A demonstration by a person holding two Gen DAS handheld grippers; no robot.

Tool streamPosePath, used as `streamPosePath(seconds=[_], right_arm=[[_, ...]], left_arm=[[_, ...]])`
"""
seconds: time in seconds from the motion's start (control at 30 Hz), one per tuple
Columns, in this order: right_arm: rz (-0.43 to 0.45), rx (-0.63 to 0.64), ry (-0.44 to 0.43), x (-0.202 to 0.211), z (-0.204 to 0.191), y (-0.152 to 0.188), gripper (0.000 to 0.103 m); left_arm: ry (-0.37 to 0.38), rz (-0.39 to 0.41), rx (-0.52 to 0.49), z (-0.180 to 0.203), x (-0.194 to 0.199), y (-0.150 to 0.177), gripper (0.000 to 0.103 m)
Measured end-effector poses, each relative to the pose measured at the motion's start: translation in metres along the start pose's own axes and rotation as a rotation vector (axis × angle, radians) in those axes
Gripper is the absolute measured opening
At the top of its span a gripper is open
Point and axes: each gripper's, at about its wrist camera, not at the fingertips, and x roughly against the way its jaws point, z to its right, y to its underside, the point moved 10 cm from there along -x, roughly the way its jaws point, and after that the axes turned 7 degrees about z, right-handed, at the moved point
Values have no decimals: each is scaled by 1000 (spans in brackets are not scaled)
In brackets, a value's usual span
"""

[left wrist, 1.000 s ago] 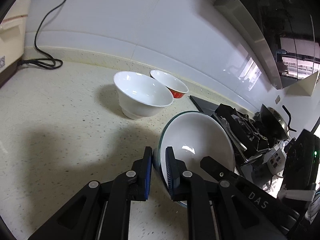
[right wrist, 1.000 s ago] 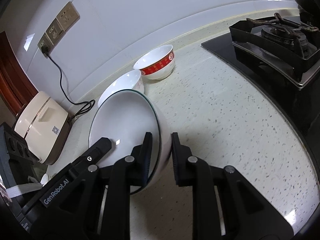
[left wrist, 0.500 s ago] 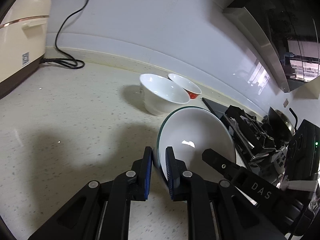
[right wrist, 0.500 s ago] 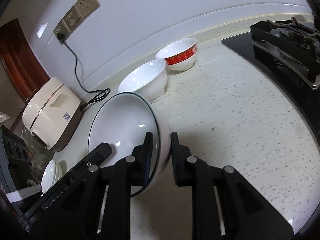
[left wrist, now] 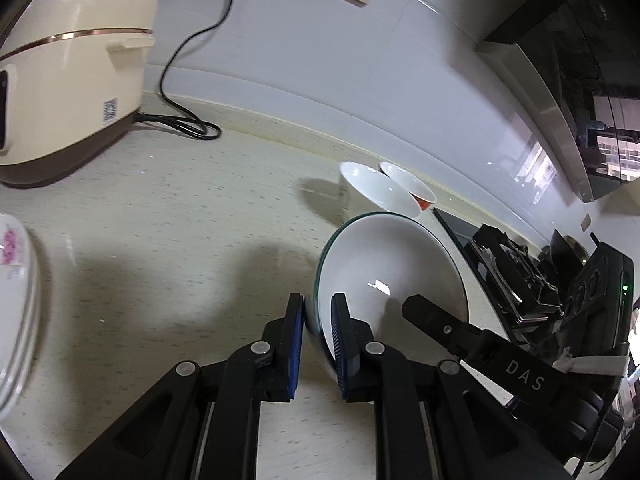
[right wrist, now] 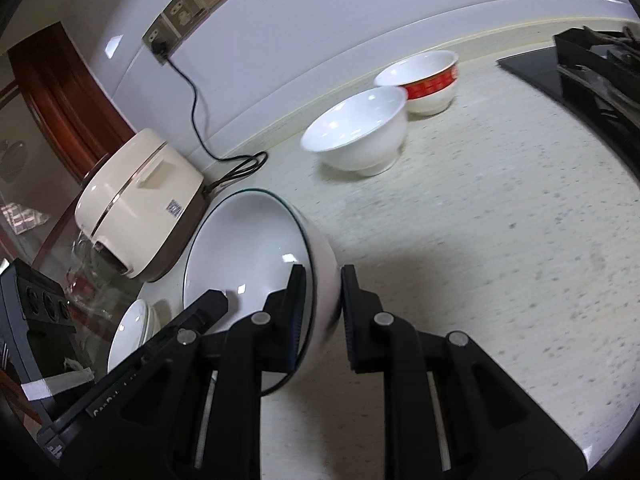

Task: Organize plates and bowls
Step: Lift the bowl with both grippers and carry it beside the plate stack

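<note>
A large white bowl with a thin green rim [left wrist: 392, 264] hangs tilted above the speckled counter, held from both sides. My left gripper [left wrist: 318, 304] is shut on its left rim, blue pads either side of the wall. My right gripper [right wrist: 322, 276] is shut on the opposite rim of the same bowl [right wrist: 248, 248]. Further back, a plain white footed bowl [right wrist: 356, 136] stands on the counter, and a red-banded bowl [right wrist: 428, 80] touches it near the wall. In the left wrist view the plain bowl [left wrist: 368, 188] and the red-banded bowl [left wrist: 416, 192] peek over the held bowl's rim.
A cream rice cooker [left wrist: 68, 80] stands at the left by the wall, its black cable [left wrist: 188, 128] coiled on the counter. A flowered plate [left wrist: 16, 280] lies at the left edge. Stacked white dishes [right wrist: 132, 332] sit below the cooker. The black gas stove [right wrist: 592, 64] bounds the right.
Both grippers carried the green-rimmed bowl left along the counter, away from the two standing bowls. The rice cooker and the flowered plate have come into view.
</note>
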Motion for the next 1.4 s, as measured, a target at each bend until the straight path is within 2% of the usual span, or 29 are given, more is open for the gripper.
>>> streamPosePath(seconds=[0.87,1.4], right_arm=[[-88,76,-73,-35,-61,28,21],[-144,140,-76,-57,-88,43,21]], left_arm=[[-135,28,12,-54,37,-5,15],[-205,24,41,-89,40,-4,15]])
